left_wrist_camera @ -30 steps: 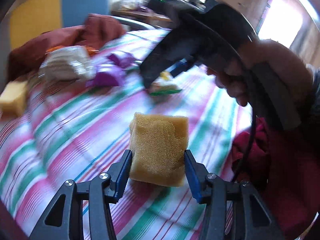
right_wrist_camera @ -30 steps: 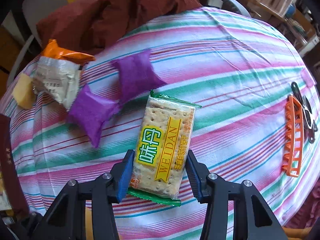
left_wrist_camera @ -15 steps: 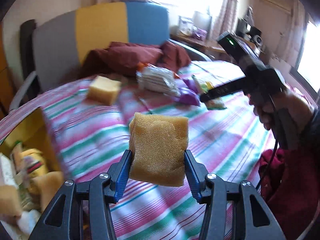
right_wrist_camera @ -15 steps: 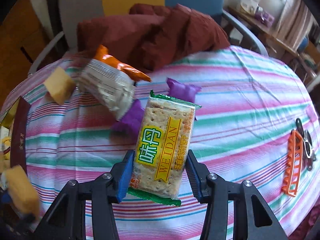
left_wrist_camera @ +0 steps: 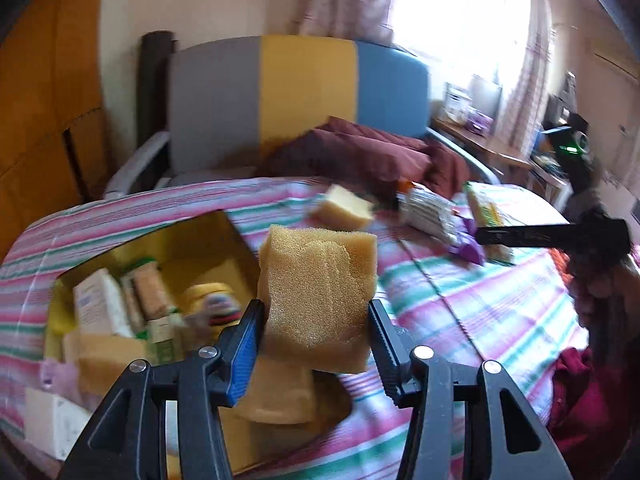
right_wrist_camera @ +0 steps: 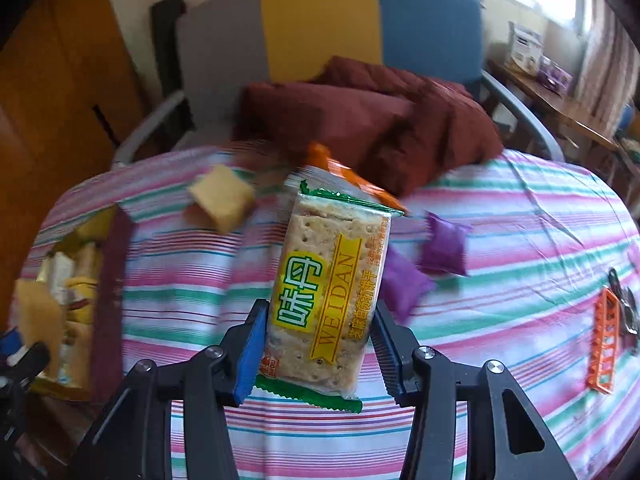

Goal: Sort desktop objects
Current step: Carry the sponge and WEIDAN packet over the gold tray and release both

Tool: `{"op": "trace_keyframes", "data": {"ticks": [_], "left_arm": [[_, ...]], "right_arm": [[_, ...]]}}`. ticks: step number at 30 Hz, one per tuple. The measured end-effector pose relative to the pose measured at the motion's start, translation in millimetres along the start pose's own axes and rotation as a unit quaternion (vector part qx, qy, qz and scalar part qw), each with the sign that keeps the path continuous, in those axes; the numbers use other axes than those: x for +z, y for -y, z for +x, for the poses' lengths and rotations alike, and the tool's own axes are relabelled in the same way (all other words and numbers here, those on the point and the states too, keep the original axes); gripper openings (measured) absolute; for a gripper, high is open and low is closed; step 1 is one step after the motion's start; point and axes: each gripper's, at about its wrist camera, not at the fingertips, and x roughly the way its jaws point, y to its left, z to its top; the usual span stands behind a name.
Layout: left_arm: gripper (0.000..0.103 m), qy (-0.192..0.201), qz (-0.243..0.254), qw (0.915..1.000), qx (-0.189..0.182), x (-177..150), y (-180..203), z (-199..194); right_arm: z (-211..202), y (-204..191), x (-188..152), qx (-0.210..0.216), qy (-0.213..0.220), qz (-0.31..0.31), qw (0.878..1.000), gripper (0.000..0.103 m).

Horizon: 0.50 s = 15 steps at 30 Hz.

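Two hand-held grippers clamp loads: left (left_wrist_camera: 316, 344) a sponge (left_wrist_camera: 318, 296), right (right_wrist_camera: 318, 350) a cracker packet (right_wrist_camera: 328, 296)

Things spread over your worktop, with a box at the left.

Your left gripper (left_wrist_camera: 316, 334) holds a sponge (left_wrist_camera: 318, 296) up over the worktop (left_wrist_camera: 460, 300), just right of the open box (left_wrist_camera: 132, 280), which sits near the left edge with packets and sponges inside. Your right gripper (right_wrist_camera: 318, 354) holds a cracker pack (right_wrist_camera: 326, 292) up over the middle. Behind it lie a second sponge (right_wrist_camera: 222, 196) to the left, a snack bag (right_wrist_camera: 344, 178) in the middle and two small pouches (right_wrist_camera: 444, 248) to the right. A hair clip (right_wrist_camera: 604, 340) lies far right, well apart. A chair (right_wrist_camera: 320, 20) with a heaped cloth (right_wrist_camera: 368, 120) stands behind the worktop.
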Motion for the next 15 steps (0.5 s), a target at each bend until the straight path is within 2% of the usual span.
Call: {"op": "trace_keyframes", "data": {"ticks": [7,15], "left_arm": [[0.052,0.005,-0.053,0.9979,0.038,-3.7,-48.7,-7.3],[0.052,0.023,-0.120,0.9902,0.068,0.0,-108.7,-22.2]], "right_arm": [[-11.4,-73.3,6.6,0.072,0.017,-0.054,0.996,0.051],[6.0,-166.7,8.0,0.141,0.006,-0.132,0.981,0.051]]}}
